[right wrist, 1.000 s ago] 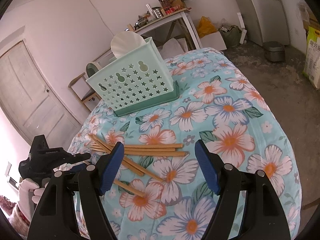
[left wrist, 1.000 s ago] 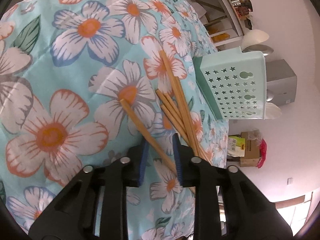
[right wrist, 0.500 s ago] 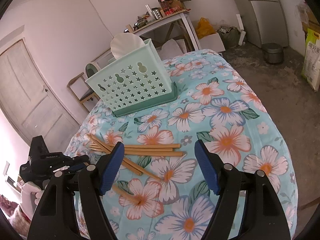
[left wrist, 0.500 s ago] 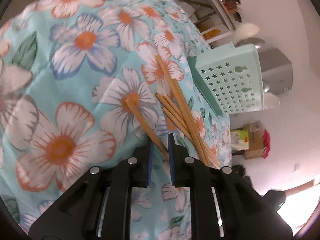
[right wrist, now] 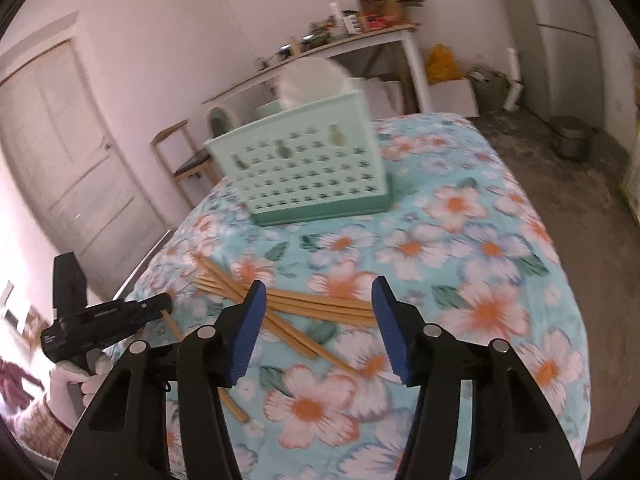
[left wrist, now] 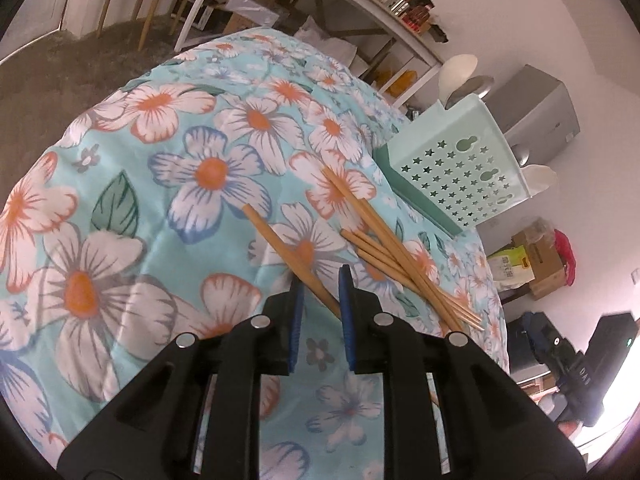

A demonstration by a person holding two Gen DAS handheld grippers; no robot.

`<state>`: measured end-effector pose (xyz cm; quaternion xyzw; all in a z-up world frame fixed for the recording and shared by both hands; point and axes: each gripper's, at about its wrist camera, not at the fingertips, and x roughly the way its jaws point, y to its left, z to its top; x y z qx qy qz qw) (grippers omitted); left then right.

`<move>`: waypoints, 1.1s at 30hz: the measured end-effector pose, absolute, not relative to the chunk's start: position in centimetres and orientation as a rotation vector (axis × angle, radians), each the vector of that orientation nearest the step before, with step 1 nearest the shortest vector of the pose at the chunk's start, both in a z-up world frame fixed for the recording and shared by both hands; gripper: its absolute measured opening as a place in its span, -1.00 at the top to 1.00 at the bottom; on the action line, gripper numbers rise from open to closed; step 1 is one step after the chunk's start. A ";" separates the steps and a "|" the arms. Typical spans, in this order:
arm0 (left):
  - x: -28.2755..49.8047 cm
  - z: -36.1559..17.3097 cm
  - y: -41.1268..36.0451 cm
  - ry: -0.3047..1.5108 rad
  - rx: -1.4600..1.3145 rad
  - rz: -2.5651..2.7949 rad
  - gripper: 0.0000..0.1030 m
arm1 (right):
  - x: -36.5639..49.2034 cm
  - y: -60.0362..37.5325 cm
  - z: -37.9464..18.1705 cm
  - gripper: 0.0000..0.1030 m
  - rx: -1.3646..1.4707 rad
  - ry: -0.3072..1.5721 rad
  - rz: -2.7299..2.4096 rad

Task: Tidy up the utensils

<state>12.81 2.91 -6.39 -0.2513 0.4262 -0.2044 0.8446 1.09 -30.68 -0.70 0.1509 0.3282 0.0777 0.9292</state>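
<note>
flanking loose chopsticks, mint basket

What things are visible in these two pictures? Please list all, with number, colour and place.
cloth: one, turquoise with flowers, covers the surface
basket: one, mint green, star holes, far end of cloth
spoons: at least two, white, standing in basket
loose chopsticks: several, wooden, crossed pile on cloth
held chopstick: one, wooden, apart from pile
left tongs: black, blue pads, shut on held chopstick
right tongs: black, blue pads, open, just been closing, nothing between, above pile
gloved hand: one, white, holds left tongs
</note>
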 end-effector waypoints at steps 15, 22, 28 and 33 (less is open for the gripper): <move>12.1 -7.6 3.6 0.811 -0.564 -0.503 0.66 | 10.0 -20.6 -1.7 0.38 -0.002 0.817 0.388; 11.6 -7.8 4.0 0.790 -0.565 -0.507 0.64 | 12.7 -18.2 -3.0 0.54 -0.155 0.893 0.441; 11.6 -7.8 4.0 0.786 -0.569 -0.508 0.64 | 14.0 -17.5 -3.4 0.65 -0.205 0.928 0.468; 11.6 -7.8 4.0 0.788 -0.566 -0.507 0.63 | 14.3 -16.7 -3.2 0.69 -0.248 0.945 0.502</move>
